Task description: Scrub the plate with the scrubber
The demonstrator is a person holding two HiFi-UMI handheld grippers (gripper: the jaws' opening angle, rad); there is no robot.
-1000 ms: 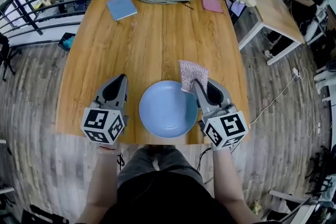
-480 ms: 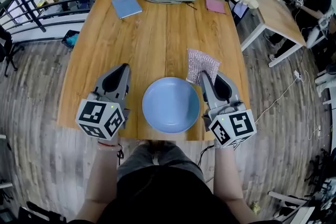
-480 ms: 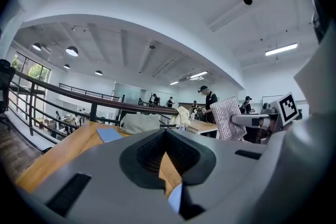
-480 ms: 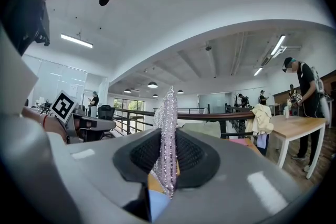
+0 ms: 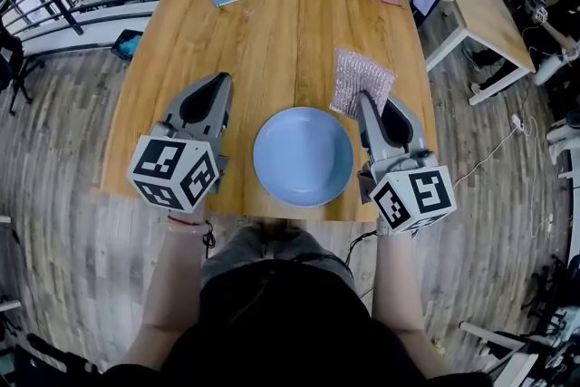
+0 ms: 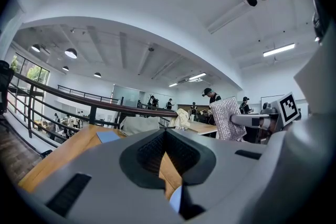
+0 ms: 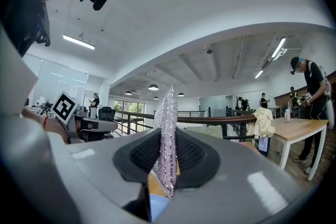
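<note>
The right claw (image 5: 365, 98) grips the silvery mesh scrubber (image 5: 361, 79) beside the round light-blue plate (image 5: 303, 156).
The plate lies by the near edge of the wooden surface (image 5: 272, 41), between both claws. The left claw (image 5: 220, 82) is closed tight, empty. The scrubber stands upright between the right claw's pads, just beyond the plate's far right rim.

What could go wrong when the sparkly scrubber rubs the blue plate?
1. The plate lies close to the near edge of the table. The left gripper, shut and empty, is beside it, not on it. A hard push might slide the plate off.
2. The right gripper pinches the scrubber only by one end, so it may flop or slip out when pressed down.
</note>
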